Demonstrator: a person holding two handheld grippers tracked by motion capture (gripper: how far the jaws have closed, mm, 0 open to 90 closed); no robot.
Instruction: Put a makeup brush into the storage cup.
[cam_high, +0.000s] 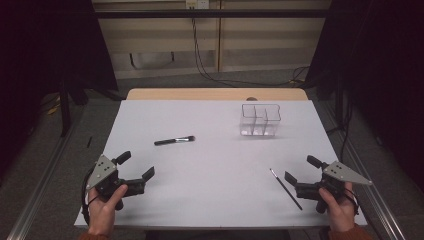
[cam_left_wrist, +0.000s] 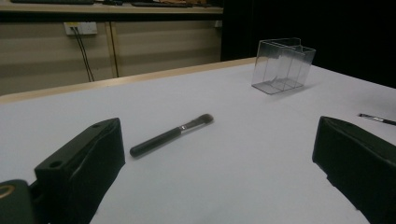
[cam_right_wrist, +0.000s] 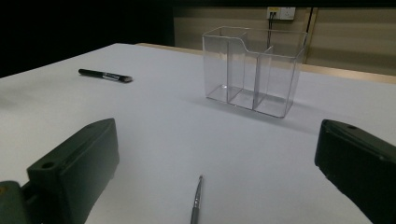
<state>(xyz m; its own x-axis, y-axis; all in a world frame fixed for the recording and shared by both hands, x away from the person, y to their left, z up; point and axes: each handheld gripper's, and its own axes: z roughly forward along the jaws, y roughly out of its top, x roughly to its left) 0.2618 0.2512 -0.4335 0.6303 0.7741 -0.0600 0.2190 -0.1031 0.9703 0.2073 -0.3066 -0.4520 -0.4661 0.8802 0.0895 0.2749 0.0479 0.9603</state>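
White table (cam_high: 210, 170): brushes, clear organizer (cam_high: 259, 120).

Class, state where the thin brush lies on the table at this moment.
In the high view the thin brush lies flat at the table's near right, just left of the open right gripper, nearer the person than the clear organizer.

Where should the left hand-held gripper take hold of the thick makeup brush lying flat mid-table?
Grip the makeup brush at mid-handle, coming from above with the left hand-held gripper, jaws across its length. It lies flat, so only its sides are free; the bristle end is soft.
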